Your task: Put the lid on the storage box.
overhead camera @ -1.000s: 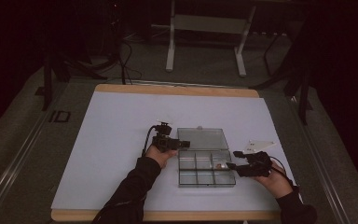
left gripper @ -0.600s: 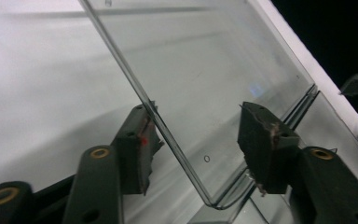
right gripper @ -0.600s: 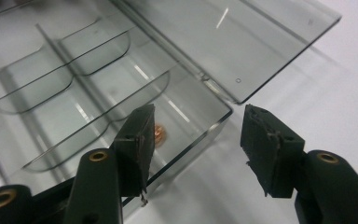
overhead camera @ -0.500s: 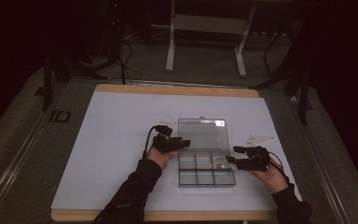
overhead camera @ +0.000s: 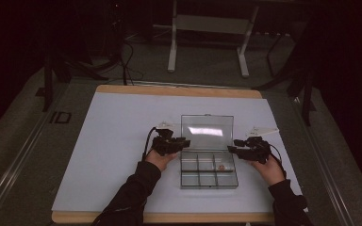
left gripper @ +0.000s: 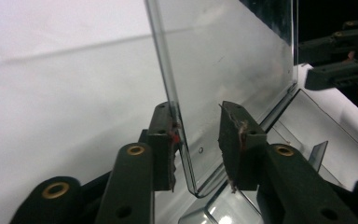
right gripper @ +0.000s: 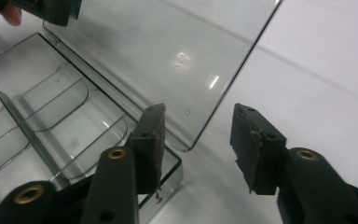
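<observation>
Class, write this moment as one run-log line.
left gripper: jaws just closing, straddling raised lid edge | right gripper: closing, open by lid corner | clear box: open

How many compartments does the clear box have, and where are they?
6, as far as the dim high view shows: the clear box has two rows of three, one row near the upright lid, one near the person. A small object lies in one.

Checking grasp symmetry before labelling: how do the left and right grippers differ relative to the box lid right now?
The left gripper straddles the lid edge, one jaw touching it, the other apart; the right gripper has the lid corner between its jaws, neither touching. The left's jaws stand narrower than the right's. In the high view the left sits at the box hinge's left end, the right at its right end. Both have just been closing, and both point inward at the upright lid.
</observation>
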Demonstrator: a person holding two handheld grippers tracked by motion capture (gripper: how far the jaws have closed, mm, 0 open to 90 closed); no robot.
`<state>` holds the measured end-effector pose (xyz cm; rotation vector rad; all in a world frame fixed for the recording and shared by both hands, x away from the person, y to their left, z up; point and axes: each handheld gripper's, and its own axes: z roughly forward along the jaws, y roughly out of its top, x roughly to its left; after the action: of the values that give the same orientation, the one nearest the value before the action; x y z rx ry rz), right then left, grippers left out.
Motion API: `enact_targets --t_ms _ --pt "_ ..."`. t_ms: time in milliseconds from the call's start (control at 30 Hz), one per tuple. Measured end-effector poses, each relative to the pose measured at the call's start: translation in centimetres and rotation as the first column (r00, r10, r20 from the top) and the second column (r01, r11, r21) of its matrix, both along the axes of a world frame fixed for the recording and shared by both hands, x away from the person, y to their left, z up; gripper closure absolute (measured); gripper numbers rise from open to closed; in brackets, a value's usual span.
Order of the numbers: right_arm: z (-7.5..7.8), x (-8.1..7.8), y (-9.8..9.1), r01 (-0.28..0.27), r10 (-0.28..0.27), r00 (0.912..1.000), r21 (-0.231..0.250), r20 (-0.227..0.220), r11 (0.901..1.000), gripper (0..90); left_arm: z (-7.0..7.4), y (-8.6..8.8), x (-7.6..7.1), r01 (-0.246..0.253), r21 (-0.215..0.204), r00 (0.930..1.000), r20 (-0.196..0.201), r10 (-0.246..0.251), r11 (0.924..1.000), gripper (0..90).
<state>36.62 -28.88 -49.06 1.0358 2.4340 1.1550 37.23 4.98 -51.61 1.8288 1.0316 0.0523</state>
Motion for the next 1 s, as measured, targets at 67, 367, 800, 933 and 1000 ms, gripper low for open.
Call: enact_targets --t_ms 67,367,800,933,1000 --pt "0.2 0.1 0.1 -0.005 0.005 1.0000 -0.001 0.002 1.0000 58.7 0.1 0.1 -0.1 0.005 -0.003 1.0000 0.004 -0.005 1.0000 70.8" --pt "0.7 0.2 0.2 -0.011 0.013 0.9992 -0.043 0.038 0.9990 78.8 0.3 0.5 -0.7 0.033 0.002 0.9981 0.051 -0.033 0.9995 74.8" --pt "1.2 0.2 -0.2 -0.033 0.034 0.9992 -0.020 0.023 0.9992 82.5 1.1 1.4 -1.0 0.044 -0.006 0.9961 0.077 -0.044 0.9990 75.0" --pt "1.3 0.2 -0.3 -0.041 0.041 0.9988 -0.015 0.027 0.9990 83.0 1.5 1.5 -1.2 0.049 0.019 0.9946 0.091 -0.051 0.9986 80.0" --pt "1.4 0.1 -0.3 -0.042 0.043 0.9987 -0.009 0.029 0.9991 83.0 1.6 1.6 -1.3 0.055 0.024 0.9934 0.099 -0.057 0.9982 80.4"
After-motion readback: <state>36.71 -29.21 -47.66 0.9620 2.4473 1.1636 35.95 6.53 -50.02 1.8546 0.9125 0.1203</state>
